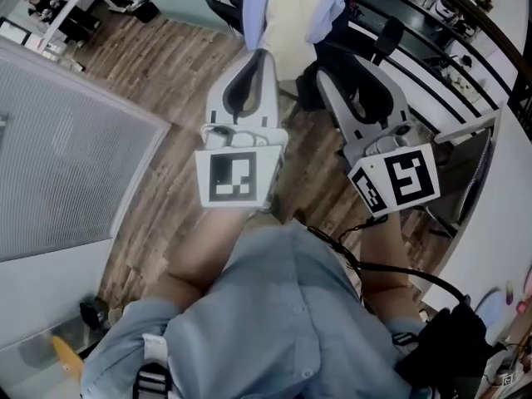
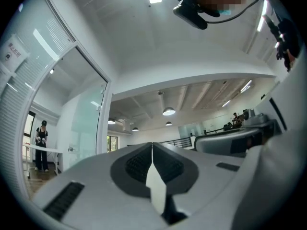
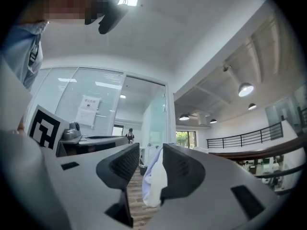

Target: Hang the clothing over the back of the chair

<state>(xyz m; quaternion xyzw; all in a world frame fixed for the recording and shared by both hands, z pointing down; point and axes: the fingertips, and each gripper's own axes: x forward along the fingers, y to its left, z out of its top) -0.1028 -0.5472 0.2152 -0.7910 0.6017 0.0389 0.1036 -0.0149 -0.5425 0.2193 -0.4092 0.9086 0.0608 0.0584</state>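
At the far side of the wooden floor (image 1: pixel 166 56), the clothing (image 1: pixel 291 19) lies draped over the back of the black chair (image 1: pixel 332 52). Nearer to me, my left gripper (image 1: pixel 259 56) is clenched on nothing, its pads (image 2: pixel 139 164) touching at the tips. To its right, my right gripper (image 1: pixel 353 77) stands released, jaws apart, with the clothing well beyond the gap.

You're holding the left gripper (image 2: pixel 152 147) with its jaws pressing together, and the right gripper (image 3: pixel 151 152) just beside it, jaws standing apart.
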